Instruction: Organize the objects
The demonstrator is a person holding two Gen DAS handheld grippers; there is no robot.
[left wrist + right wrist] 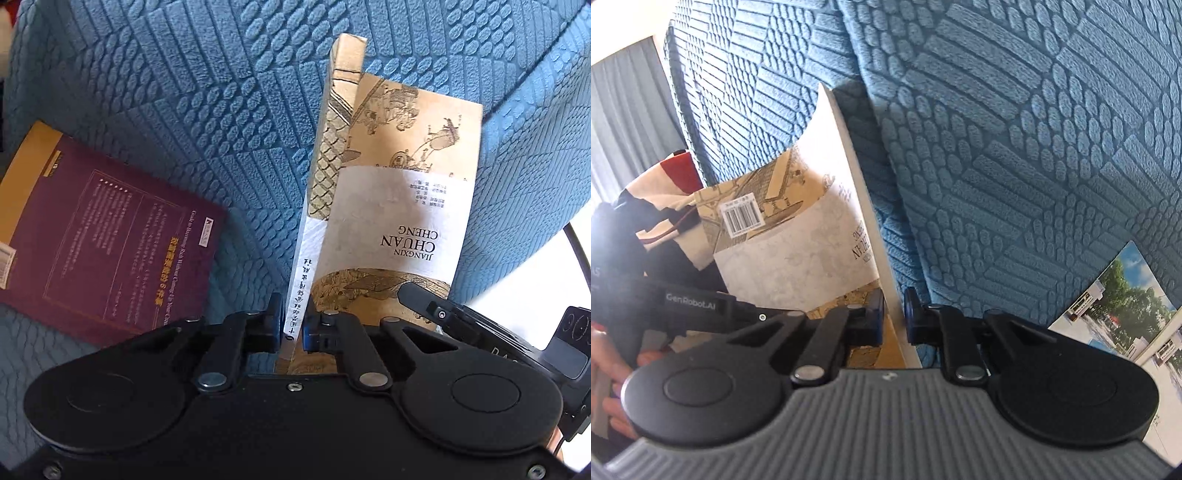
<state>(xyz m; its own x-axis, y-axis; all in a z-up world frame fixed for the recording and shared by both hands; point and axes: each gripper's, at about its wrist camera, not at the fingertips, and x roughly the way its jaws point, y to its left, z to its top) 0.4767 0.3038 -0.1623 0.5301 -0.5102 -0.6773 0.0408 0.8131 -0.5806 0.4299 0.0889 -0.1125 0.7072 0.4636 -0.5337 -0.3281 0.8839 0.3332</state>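
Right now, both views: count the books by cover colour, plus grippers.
Tan illustrated book: 1
Maroon book: 1
Photo-cover book: 1
Grippers: 2, left gripper and right gripper
Total: 5

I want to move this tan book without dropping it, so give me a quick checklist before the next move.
1. Left gripper jaws shut on the tan book at its spine: ok.
2. Right gripper jaws shut on its page edge: ok.
3. Book lifted clear of the blue cushion: cannot tell.
4. Maroon book apart from the tan book: ok.
5. Photo book apart from the right gripper: ok.
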